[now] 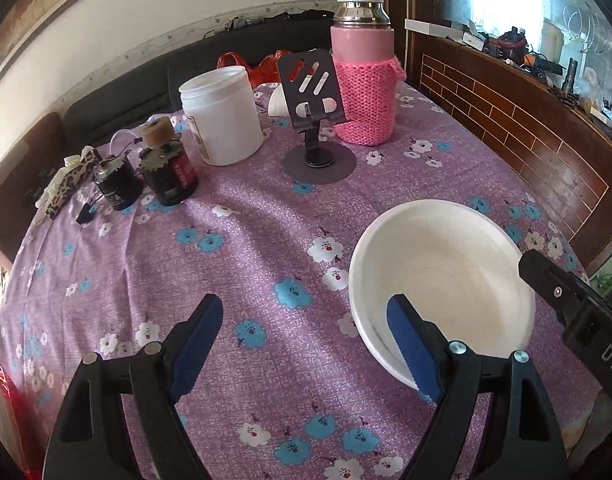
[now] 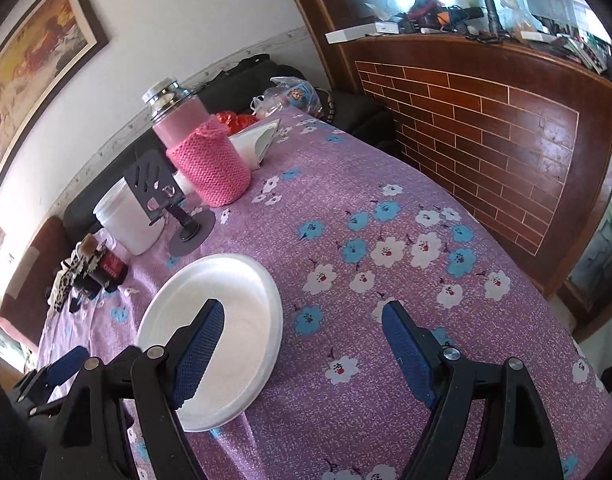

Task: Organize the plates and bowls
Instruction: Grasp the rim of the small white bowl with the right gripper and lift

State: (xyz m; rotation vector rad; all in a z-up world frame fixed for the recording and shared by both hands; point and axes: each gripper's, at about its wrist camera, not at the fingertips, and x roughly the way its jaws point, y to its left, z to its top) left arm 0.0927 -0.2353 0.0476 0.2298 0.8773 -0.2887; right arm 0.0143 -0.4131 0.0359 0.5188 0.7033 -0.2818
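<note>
The white bowl (image 1: 441,280) sits on the counter (image 1: 242,264) at lower right of the left wrist view; in the right wrist view it lies lower left of centre. It looks like a stack of two, since a second rim shows along the near edge, but that's hard to confirm.

The left claw (image 1: 306,344) stands wide w/ nothing between the pads. Its right-hand finger overlaps the bowl's near rim in the picture, the other is over bare cloth; whether it touches the rim can't be told. The right claw (image 2: 302,344) is also wide and empty, one finger over the bowl's inside, the other over cloth to the right. In the left wrist view, its black body shows at the right edge, just beside the bowl's far rim. Both claws flank the bowl, probably to take a rim grip from either side, w/ the wide jaws giving clearance.

The counter wears a purple cloth w/ white and blue flowers. At the far end: a pink flask (image 1: 363,68) in a knitted sleeve, a grey phone stand (image 1: 315,120), a white plastic tub (image 1: 222,116) and two dark jars (image 1: 146,176). Beyond that are a dark sofa, a white wall w/ a framed painting (image 2: 34,64), and a brick-pattern wood panel (image 2: 485,132) under a cluttered sill.
</note>
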